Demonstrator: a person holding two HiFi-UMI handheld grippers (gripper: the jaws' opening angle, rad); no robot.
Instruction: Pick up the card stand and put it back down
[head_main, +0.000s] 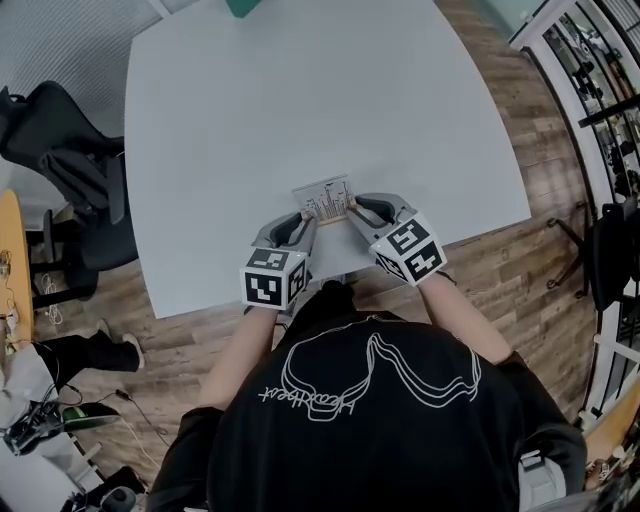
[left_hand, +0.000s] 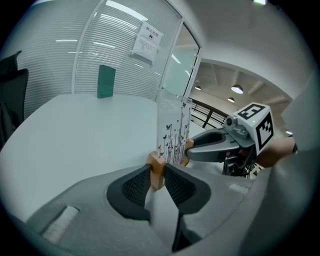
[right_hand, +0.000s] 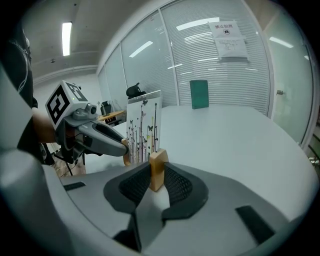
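The card stand (head_main: 326, 199) is a wooden bar that holds an upright clear panel with a card printed with butterflies and stems (left_hand: 173, 129). It is near the front edge of the white table (head_main: 300, 100). My left gripper (head_main: 307, 220) is shut on the bar's left end (left_hand: 156, 169). At the other side, my right gripper (head_main: 351, 209) is shut on the bar's right end (right_hand: 158, 166). Each gripper view shows the other gripper across the card: the right gripper (left_hand: 189, 148) and the left gripper (right_hand: 125, 147). I cannot tell whether the stand touches the table.
A green box (head_main: 243, 6) (left_hand: 106, 81) (right_hand: 199, 93) stands at the table's far edge. A black office chair (head_main: 70, 160) is off the table's left side. Shelving (head_main: 600, 80) runs along the right. Glass walls with blinds lie beyond the table.
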